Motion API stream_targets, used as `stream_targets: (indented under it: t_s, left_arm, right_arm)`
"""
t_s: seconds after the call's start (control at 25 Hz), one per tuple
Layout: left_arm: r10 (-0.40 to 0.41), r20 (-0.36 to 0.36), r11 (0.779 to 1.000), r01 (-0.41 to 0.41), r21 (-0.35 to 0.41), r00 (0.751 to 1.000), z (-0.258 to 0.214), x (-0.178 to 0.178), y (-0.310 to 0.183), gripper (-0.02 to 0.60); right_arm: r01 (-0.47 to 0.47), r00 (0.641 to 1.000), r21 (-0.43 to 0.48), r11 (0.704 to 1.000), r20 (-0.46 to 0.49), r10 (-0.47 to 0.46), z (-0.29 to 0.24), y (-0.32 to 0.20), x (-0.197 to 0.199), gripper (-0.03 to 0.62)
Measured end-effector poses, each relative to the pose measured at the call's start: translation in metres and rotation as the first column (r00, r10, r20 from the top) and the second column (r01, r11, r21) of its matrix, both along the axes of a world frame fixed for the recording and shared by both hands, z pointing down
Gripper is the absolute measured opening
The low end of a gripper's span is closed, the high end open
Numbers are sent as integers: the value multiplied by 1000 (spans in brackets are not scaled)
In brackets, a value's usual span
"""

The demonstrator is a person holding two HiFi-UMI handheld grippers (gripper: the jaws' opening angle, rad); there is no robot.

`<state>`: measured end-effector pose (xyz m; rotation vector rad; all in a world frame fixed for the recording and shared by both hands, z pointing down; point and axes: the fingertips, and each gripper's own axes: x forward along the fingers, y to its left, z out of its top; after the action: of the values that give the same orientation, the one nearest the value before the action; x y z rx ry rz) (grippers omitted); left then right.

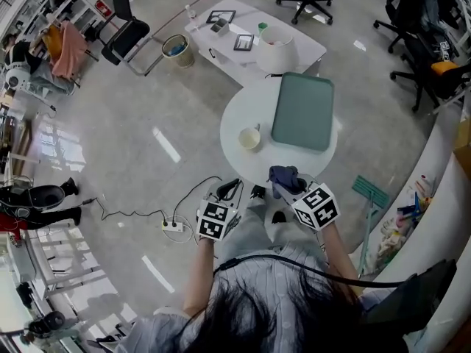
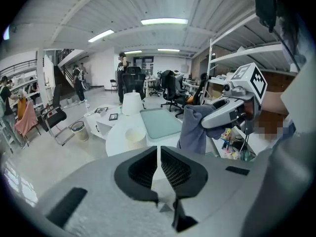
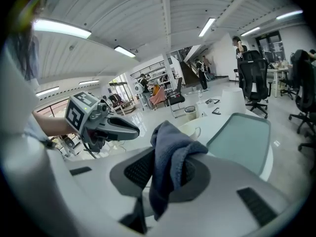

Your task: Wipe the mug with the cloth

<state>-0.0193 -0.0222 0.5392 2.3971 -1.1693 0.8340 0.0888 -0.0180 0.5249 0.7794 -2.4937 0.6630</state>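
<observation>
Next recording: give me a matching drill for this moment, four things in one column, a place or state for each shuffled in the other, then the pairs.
Things:
1. cloth
2. mug
3. tray
4. left gripper

Places or states:
A. fingers shut together, nothing between them
B. green, lying flat on the round table
C. clamped in the right gripper, draped over it
D. cream, standing on the round table beside the tray

Pairs: 1-C, 2-D, 3-B, 4-A
</observation>
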Motion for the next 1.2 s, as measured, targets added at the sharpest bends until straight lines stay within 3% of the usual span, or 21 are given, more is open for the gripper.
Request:
stream_targets:
  t_s: [0.28, 0.72, 1.2]
  left_arm:
    - [-22, 35, 999, 24, -36, 999, 5, -10, 32, 31]
    - [-8, 11, 999, 8, -33, 1000, 5, -32, 57, 31]
    - [35, -15, 999, -35, 21, 999, -18, -104, 113, 31]
  right_arm:
    - [4, 1000, -29, 1000, 21, -4, 8, 29, -3, 80]
    - [8, 1000, -22, 1000, -10, -8, 13, 51, -27, 80]
    - [-14, 999, 0, 1000, -48, 14, -2, 118, -103, 80]
